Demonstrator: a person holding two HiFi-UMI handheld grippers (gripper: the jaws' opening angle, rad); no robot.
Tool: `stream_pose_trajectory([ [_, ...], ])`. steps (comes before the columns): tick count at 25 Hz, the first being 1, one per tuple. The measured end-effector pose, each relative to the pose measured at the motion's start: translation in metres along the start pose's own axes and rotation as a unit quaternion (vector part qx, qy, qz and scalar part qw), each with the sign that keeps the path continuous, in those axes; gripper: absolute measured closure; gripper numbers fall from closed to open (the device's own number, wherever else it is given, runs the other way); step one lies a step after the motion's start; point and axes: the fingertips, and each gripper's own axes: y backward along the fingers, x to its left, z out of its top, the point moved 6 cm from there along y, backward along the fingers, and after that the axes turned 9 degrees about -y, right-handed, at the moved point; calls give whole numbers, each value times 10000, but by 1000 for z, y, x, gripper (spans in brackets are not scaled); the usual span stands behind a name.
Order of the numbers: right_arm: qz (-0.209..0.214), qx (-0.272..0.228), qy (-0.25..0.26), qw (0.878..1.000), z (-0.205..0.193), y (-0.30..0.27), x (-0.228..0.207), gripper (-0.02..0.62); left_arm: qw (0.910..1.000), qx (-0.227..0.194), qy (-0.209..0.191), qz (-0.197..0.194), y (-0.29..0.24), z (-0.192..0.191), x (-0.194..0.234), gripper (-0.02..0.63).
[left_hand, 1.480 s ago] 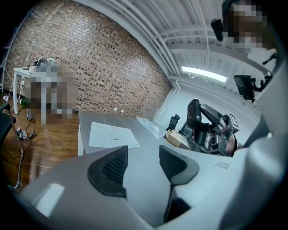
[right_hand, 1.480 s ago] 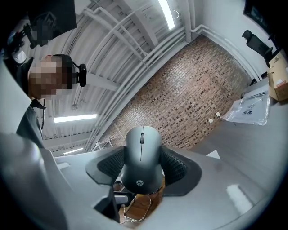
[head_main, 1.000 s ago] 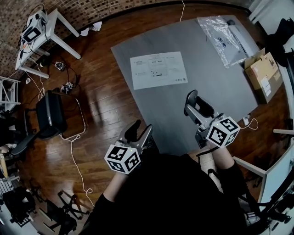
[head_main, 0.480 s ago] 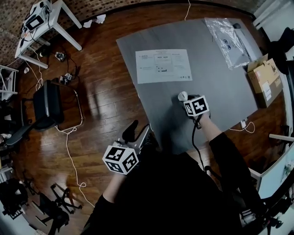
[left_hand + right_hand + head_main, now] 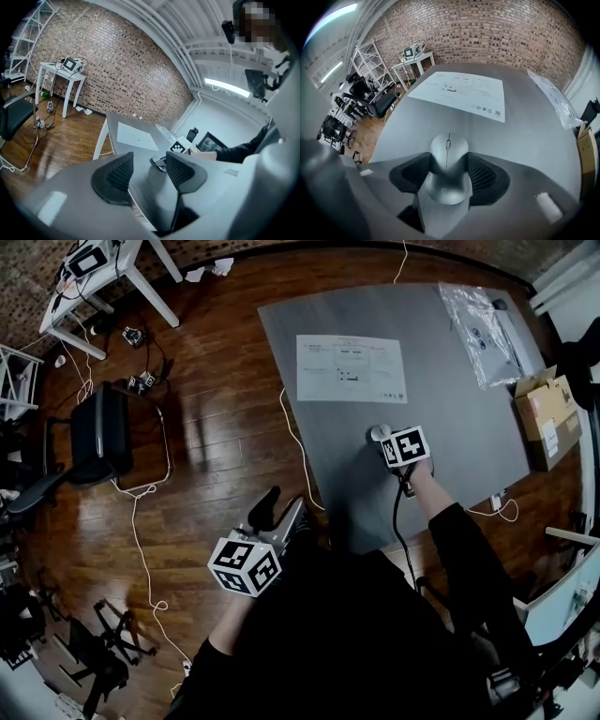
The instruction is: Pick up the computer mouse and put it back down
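A silver-grey computer mouse (image 5: pixel 448 154) lies on the grey table (image 5: pixel 450 427), its front end showing as a pale knob (image 5: pixel 379 433) in the head view. My right gripper (image 5: pixel 448 174) points steeply down over it, jaws open, with one black pad on each side of the mouse's body. The mouse rests on the tabletop. My left gripper (image 5: pixel 281 512) hangs off the table's near left corner, open with nothing between its pads (image 5: pixel 119 173). In the left gripper view the mouse (image 5: pixel 159 162) shows beyond the jaws, under the right gripper's marker cube (image 5: pixel 178 146).
A printed paper sheet (image 5: pixel 352 368) lies on the table beyond the mouse. A clear plastic bag (image 5: pixel 483 320) sits at the far right corner, a cardboard box (image 5: pixel 548 418) off the right edge. A black office chair (image 5: pixel 98 437), a white cable (image 5: pixel 141 549) and a white side table (image 5: pixel 94 268) stand left.
My right gripper came down from mid-air near my body onto the table and now straddles the mouse, jaws still wide. The left gripper drifted only slightly.
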Motion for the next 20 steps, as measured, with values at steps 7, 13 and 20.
stream_pose_trajectory([
  [7, 158, -329, -484, 9982, -15, 6, -9, 284, 9998, 62, -131, -145, 4, 0, 2, 403],
  [13, 296, -1497, -1609, 9751, -36, 70, -27, 421, 9985, 105, -245, -471, 1, 0, 0, 403],
  [20, 1136, -3217, -2774, 8981, -67, 184, -10, 594, 9939, 219, -309, -1033, -10, -8, -2, 403],
])
